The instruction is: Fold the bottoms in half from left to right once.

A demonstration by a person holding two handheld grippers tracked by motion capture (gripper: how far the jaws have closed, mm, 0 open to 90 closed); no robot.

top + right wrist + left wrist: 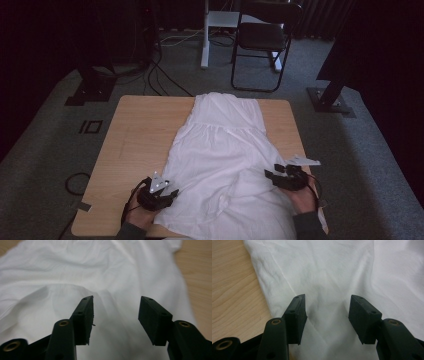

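White dress (225, 160) flat on table (135, 135), left gripper (172, 194) and right gripper (270, 176) seemingly hovering, fingers (295, 315) apart

A black folding chair (262, 40) stands on grey carpet (380, 150) beyond the wooden table (137, 135). Cables (160, 75) trail across the floor beside a white stand (205, 35).
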